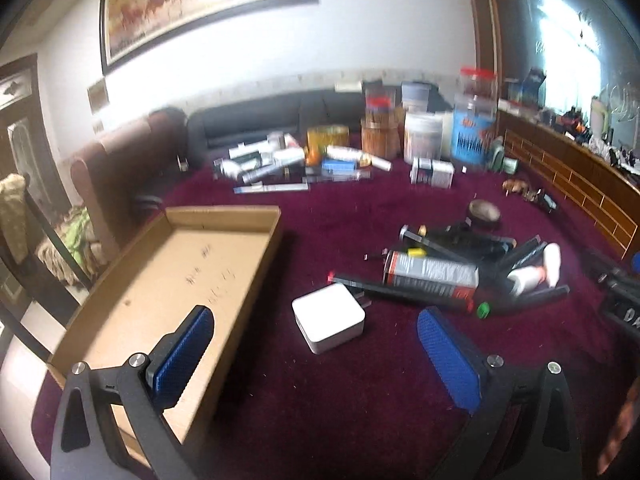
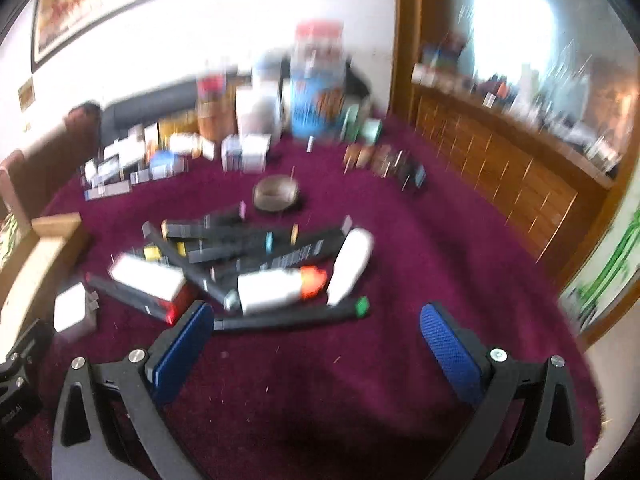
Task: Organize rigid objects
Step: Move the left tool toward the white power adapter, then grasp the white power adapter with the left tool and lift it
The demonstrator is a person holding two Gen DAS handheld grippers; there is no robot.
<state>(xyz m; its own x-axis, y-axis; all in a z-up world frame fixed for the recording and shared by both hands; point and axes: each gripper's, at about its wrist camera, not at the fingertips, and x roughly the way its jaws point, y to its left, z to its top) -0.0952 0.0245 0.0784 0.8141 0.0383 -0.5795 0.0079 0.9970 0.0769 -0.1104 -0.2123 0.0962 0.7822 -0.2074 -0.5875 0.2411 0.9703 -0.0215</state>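
Both our grippers hang released, empty. The white adapter (image 1: pixel 329 323), just beside the cardboard tray (image 1: pixel 224 272), lies directly ahead of our left gripper (image 1: pixel 316 350); our right gripper (image 2: pixel 316 336) faces the marker pile (image 2: pixel 256 264).

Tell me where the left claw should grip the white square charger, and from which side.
Grip the white charger across its two flat side faces, coming down from above. It lies flat and alone on the cloth, clear of the pile; the open left claw probably spans it. Avoid the end where the plug juts out.
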